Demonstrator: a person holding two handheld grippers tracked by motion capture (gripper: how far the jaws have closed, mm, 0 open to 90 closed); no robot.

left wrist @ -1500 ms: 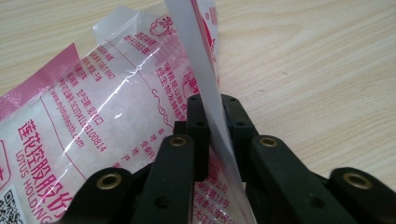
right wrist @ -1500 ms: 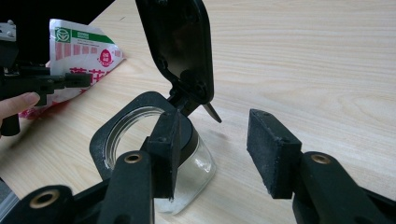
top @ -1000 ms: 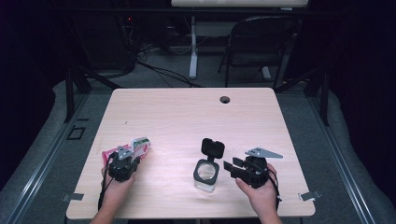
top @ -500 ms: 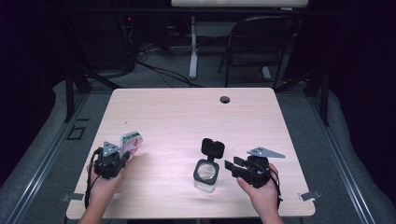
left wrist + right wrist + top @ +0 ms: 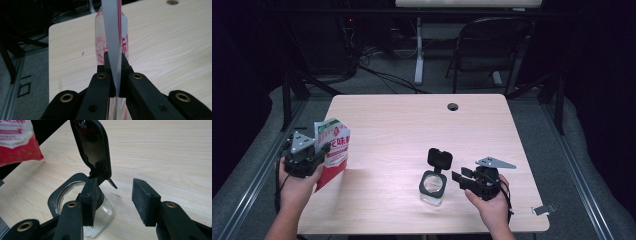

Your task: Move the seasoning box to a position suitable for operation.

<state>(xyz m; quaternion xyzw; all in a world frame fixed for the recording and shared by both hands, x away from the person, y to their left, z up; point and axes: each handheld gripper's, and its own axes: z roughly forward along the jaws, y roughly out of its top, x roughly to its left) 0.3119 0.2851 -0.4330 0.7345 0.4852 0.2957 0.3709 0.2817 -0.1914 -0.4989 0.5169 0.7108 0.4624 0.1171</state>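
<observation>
**Op A:** High view first. I see my left gripper at the table's left edge, clamped on a red-and-white pouch that hangs upright, its lower end close over the tabletop. Whether it touches the wood I cannot tell.

**Op B:** And the right side?

**Op A:** My right gripper sits near the front edge, jaws pointing left at a clear jar with a black collar. Its black flip lid stands open, tilted up and away from me. The pouch and the jar are well apart.

**Op B:** Left gripper view?

**Op A:** I look along my two black jaws there. They are pressed together on the pouch's thin flat edge, which runs up between them. The printed red-and-white body spreads out beyond the tips, with the light wood table underneath and the round cable hole far off.

**Op B:** Right gripper view?

**Op A:** Jaws stand wide apart, nothing between the pads. One pad is just in front of the jar's black collar; I cannot tell if it touches. The other pad is off to the side over bare wood. The open lid rises above the jar, and the pouch's red bottom shows at the upper left corner.
</observation>
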